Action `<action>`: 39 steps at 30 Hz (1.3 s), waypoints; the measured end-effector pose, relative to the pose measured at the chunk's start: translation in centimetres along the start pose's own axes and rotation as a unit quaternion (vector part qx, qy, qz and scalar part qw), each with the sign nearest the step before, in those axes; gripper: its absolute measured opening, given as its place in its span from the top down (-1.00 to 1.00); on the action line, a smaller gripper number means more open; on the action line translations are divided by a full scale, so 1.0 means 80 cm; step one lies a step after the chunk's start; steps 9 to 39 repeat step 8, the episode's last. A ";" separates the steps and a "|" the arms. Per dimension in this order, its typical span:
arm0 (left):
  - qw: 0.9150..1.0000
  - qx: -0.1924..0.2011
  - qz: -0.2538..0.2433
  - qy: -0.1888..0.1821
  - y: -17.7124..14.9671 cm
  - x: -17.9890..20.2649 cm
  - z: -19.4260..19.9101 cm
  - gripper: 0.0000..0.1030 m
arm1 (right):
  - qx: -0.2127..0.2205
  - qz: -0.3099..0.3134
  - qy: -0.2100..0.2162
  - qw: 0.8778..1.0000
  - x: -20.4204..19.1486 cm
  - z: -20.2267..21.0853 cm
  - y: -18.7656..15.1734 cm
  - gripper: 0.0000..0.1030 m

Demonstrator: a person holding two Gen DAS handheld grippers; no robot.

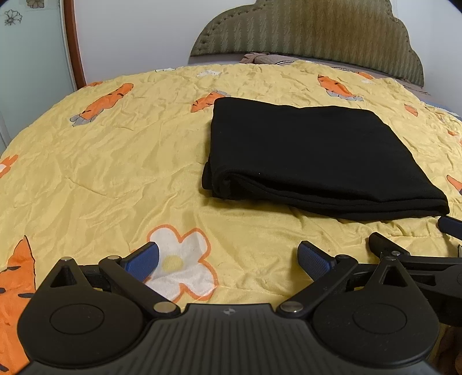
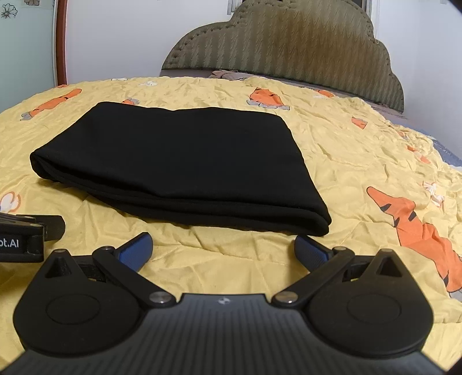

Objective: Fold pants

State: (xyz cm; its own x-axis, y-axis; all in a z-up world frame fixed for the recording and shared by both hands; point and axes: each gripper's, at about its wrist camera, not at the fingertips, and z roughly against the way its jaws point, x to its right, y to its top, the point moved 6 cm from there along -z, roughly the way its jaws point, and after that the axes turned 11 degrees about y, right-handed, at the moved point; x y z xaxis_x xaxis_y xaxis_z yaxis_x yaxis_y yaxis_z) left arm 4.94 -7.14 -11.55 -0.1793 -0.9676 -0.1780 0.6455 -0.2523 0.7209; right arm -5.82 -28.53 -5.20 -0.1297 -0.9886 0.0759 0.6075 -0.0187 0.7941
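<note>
Left wrist view, from its left side across: a pale cabinet panel with flower outlines [image 1: 13, 18] and a reddish-brown frame [image 1: 72, 43] stand at the far left, then a white wall, then the olive padded headboard [image 1: 317, 28] at the head of the bed. The yellow bedspread [image 1: 101, 161], crumpled and printed with orange carrots and white flowers, fills the middle. The left claw [image 1: 228, 261] sits low over a white flower print [image 1: 179, 259], its blue-padded fingers spread wide with nothing between them. To the right of centre lie the black pants [image 1: 311, 155], folded into a thick, tidy rectangle flat on the bedspread, layered edges facing the camera, well clear of the left claw. At the far right edge, part of the right claw [image 1: 415, 236] shows just short of the pants' near right corner. Right wrist view, left to right: the body of the left tool [image 2: 26, 239], lettered in white, pokes in at the left edge; the pants [image 2: 179, 161] sit ahead and slightly left; the right claw [image 2: 222, 249] is also spread wide and empty, its right finger [image 2: 310, 252] just short of the pants' near right corner, not clearly touching. A large orange carrot print [image 2: 418, 230] lies to the right.
</note>
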 end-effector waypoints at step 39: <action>1.000 0.019 -0.014 0.009 0.000 0.003 0.002 -0.99 | 0.010 0.010 -0.012 1.000 -0.003 0.002 -0.002 -1.00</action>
